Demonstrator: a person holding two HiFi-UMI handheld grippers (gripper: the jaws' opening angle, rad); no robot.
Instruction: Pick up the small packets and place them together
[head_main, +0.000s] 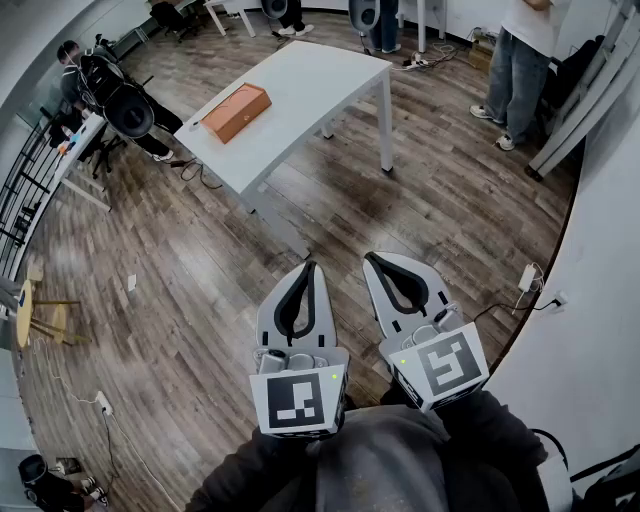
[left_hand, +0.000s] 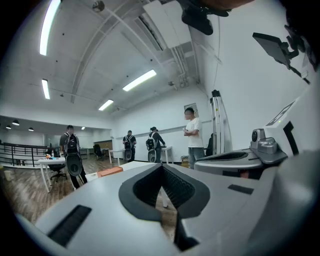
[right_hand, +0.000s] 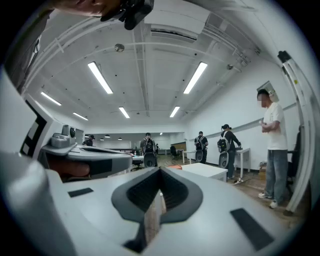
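orange-brown box (head_main: 237, 112): flat and rectangular, laid on the white counter (head_main: 320, 80) near its left edge. its long axis runs slantwise, roughly along the counter's long side. the top is seen closed; contents cannot be told.

small packets: not made out in any view, so their place, heading and long axis cannot be told.

left gripper (head_main: 310, 266): held low, just before the person's body and over the floor, well apart from the counter. jaws are seen closed tip to tip, with nothing between them.

right gripper (head_main: 370, 258): held just beside the left one, pointed the same way. jaws are drawn together, and only the floor is seen through the slit between the pads.

counter: white top on white legs, standing alone in the open room; only the box is carried on it.

floor (head_main: 180, 300): grey-brown wood planks.

room: white wall (head_main: 600, 300) at the right, with a plug and cable (head_main: 527, 277) at its foot. long ceiling lights are noted in both gripper views. a standing person (head_main: 520, 60) is seen beyond the counter at the right, and others stand farther off.
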